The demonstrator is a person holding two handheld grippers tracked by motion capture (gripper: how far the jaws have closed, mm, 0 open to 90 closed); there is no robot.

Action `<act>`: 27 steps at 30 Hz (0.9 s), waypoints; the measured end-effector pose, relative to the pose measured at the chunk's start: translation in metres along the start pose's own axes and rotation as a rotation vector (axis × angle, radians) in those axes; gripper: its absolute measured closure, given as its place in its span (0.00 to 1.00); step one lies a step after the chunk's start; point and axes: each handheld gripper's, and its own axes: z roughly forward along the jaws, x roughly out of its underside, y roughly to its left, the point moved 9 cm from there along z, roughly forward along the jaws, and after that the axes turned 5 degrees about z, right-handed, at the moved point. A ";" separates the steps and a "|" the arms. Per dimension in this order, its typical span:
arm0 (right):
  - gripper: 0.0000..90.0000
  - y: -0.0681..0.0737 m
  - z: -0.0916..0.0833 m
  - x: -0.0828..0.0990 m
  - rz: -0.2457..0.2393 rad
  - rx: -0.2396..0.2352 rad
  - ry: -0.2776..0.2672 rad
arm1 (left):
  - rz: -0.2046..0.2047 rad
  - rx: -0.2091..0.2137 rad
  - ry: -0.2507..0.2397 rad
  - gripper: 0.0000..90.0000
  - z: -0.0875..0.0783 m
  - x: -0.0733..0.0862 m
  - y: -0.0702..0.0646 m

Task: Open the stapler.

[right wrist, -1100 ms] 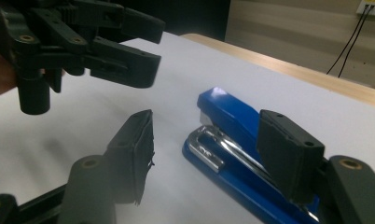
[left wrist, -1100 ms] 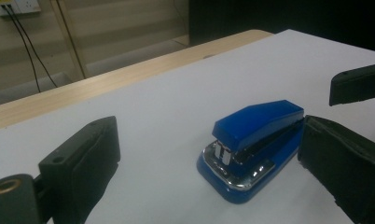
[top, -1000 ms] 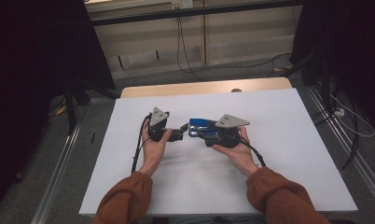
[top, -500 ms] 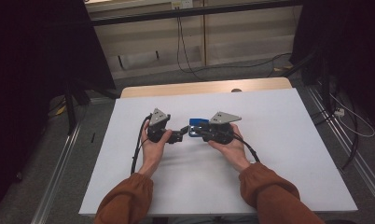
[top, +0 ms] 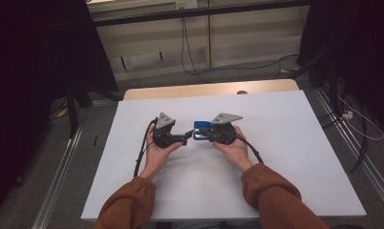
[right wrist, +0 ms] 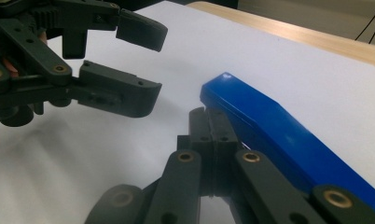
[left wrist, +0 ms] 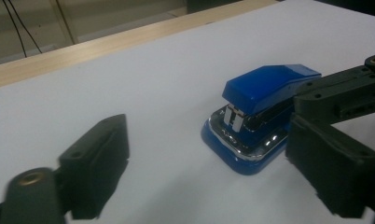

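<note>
A blue stapler [top: 202, 125] lies on the white table [top: 295, 162], its chrome mouth toward my left gripper [left wrist: 260, 88]. My left gripper [top: 186, 137] stands open just left of it. Its jaws have just been closing a little, with only bare table and the stapler's front corner between them [left wrist: 208, 137]. My right gripper [top: 200, 134] is shut, its jaws having just closed on nothing. They lie pressed together along the stapler's near side [right wrist: 209, 123], and the blue top [right wrist: 274, 130] runs beside them. The two grippers' tips nearly meet.
A wooden strip [top: 209, 89] borders the table's far edge. Black cables [top: 190, 43] run over the floor behind it, and a metal rail [top: 61, 181] runs along the left side. Each gripper trails a cable [top: 141, 152] across the white surface.
My right gripper has shifted left toward the left gripper and its jaws have come together. The stapler has stayed in place. The left hand has kept still.
</note>
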 end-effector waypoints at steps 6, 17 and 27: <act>1.00 -0.001 0.001 0.001 -0.014 0.002 0.038 | -0.015 0.008 0.022 0.41 0.002 0.003 0.000; 1.00 -0.007 0.011 0.010 -0.038 0.020 0.083 | 0.039 0.037 0.041 0.91 0.005 0.003 -0.011; 1.00 -0.008 0.018 0.012 -0.048 0.031 0.104 | 0.041 0.049 0.069 1.00 0.012 0.005 -0.013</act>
